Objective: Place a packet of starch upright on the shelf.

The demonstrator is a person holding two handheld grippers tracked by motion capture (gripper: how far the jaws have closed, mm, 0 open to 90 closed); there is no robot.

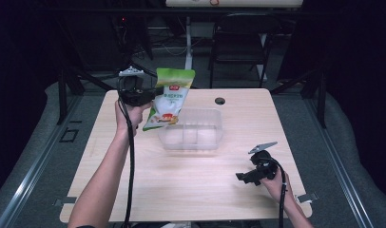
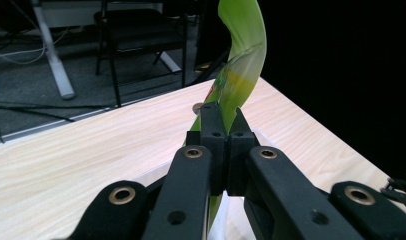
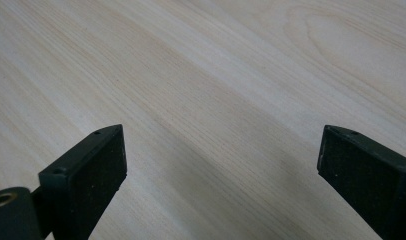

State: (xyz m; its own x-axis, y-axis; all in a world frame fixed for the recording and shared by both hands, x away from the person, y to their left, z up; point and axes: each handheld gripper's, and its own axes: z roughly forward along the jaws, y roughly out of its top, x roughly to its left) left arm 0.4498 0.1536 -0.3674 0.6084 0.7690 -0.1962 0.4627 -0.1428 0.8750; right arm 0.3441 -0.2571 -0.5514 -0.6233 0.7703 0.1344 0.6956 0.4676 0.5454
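Note:
A green and white snack bag (image 1: 169, 97) hangs in the air over the left rim of a clear plastic container (image 1: 215, 137). My left gripper (image 1: 150, 92) is shut on the bag's left edge. In the left gripper view the bag (image 2: 243, 65) curls up from between the closed jaws, and my left gripper (image 2: 225, 117) pinches it tight. My right gripper (image 1: 243, 177) rests low at the table's front right, open, with nothing in it. In the right gripper view its jaws stand wide apart over bare wood, my right gripper (image 3: 221, 160) holding nothing.
The light wood table (image 1: 148, 185) has a round cable hole (image 1: 220, 100) behind the container. A dark chair (image 1: 238, 42) and a desk leg (image 1: 188, 42) stand beyond the far edge. The container has inner dividers.

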